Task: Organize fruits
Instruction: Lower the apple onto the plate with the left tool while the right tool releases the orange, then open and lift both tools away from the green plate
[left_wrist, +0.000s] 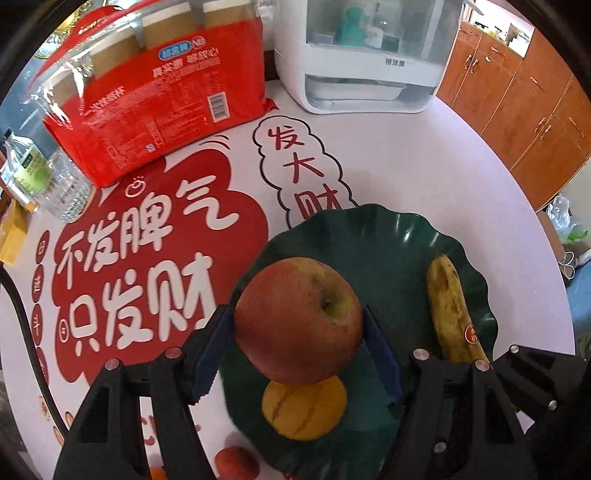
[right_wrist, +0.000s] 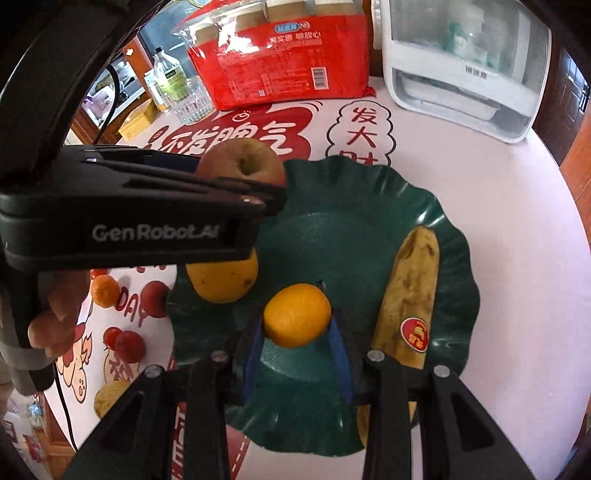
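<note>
dark green scalloped plastic plate (right_wrist: 436, 206) on the printed tablecloth (left_wrist: 424, 155) already holds a spotted yellow banana (right_wrist: 410, 288) and a yellow striped fruit (left_wrist: 303, 410). left gripper (left_wrist: 297, 325) clamps a red-green apple (left_wrist: 299, 317) above the plate; right gripper (right_wrist: 295, 325) clamps a small orange (right_wrist: 297, 314). judgement: lower each onto bare plate, clear of the banana, then release.

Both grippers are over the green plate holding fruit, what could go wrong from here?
1. The apple, held in the left gripper, hangs right above the yellow fruit on the plate; released there, it may bump it or roll off.
2. The right gripper holds an orange close to the left one, so they could collide.
3. The banana leaves little room.
</note>
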